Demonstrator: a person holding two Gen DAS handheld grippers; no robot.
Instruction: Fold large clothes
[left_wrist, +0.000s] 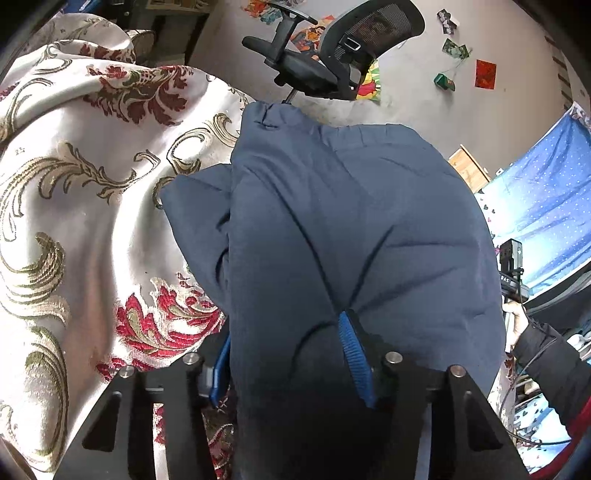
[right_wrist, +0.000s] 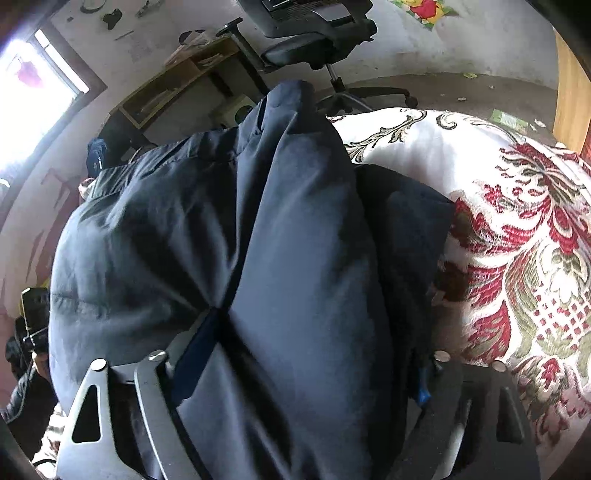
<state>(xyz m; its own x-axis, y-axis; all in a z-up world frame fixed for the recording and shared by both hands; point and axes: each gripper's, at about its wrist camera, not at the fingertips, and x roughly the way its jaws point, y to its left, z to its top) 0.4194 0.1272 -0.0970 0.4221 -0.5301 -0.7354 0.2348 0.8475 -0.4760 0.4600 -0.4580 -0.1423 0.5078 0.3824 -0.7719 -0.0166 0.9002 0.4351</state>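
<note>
Plainly one navy padded garment (left_wrist: 332, 229), two grippers — left gripper (left_wrist: 288, 354), right gripper (right_wrist: 295, 354) — both jaws pinching its folds.

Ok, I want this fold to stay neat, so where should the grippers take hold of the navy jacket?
Probably along the near edge of the navy jacket, coming in from the near side, one gripper toward each corner. It lies puffy and bunched on the floral cover, and both pairs of jaws already straddle that thick near hem, so it looks the easiest part to pinch.
</note>
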